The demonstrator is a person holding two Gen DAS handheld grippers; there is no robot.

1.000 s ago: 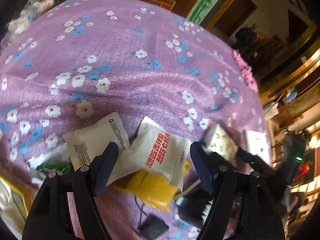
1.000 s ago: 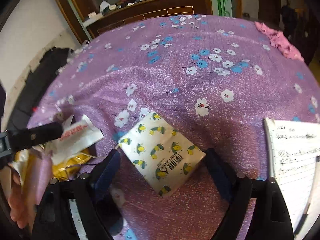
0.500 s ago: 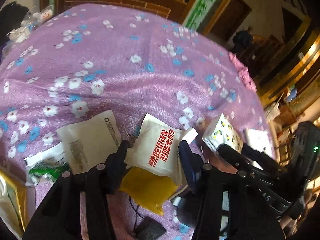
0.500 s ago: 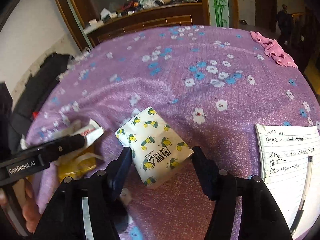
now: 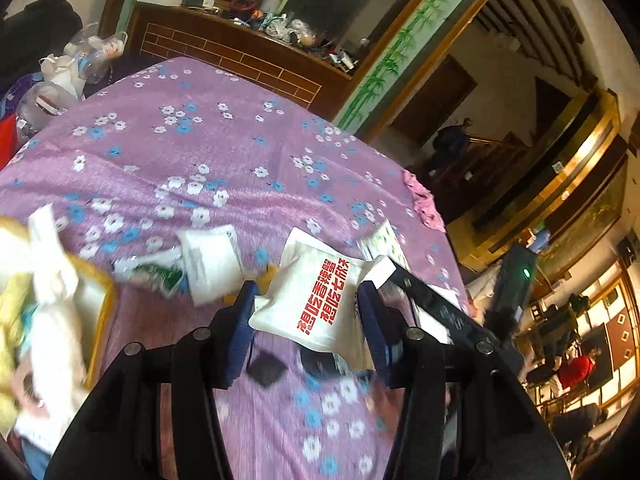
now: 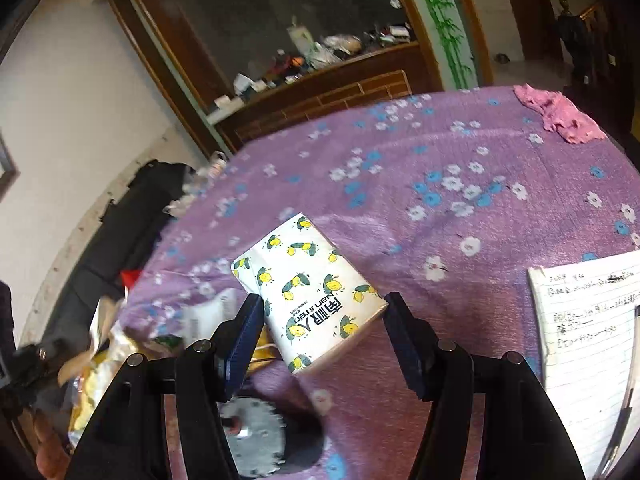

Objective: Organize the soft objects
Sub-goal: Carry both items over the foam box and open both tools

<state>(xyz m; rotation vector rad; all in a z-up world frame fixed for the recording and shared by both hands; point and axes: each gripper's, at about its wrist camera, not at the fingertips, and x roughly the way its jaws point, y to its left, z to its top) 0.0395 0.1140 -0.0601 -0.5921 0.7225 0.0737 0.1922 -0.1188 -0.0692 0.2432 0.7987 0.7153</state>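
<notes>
The tablecloth [image 6: 460, 168] is soft purple cloth with a slight shine and printed flowers. The lemon tissue pack [image 6: 310, 288] has a smooth, shiny plastic wrap. The white pack with red letters [image 5: 316, 300] is smooth plastic too, a bit crinkly. The right gripper [image 6: 320, 320] and the left gripper [image 5: 306, 308] are black matt plastic with small metal bolts, and their blue pads [image 6: 244, 336] look ridged. On the right lies a notebook [image 6: 584, 320] of lined matt paper. Far off sits a rumpled pink cloth [image 6: 560, 114]. The cabinet [image 6: 320, 96] behind is dark, polished wood.
</notes>
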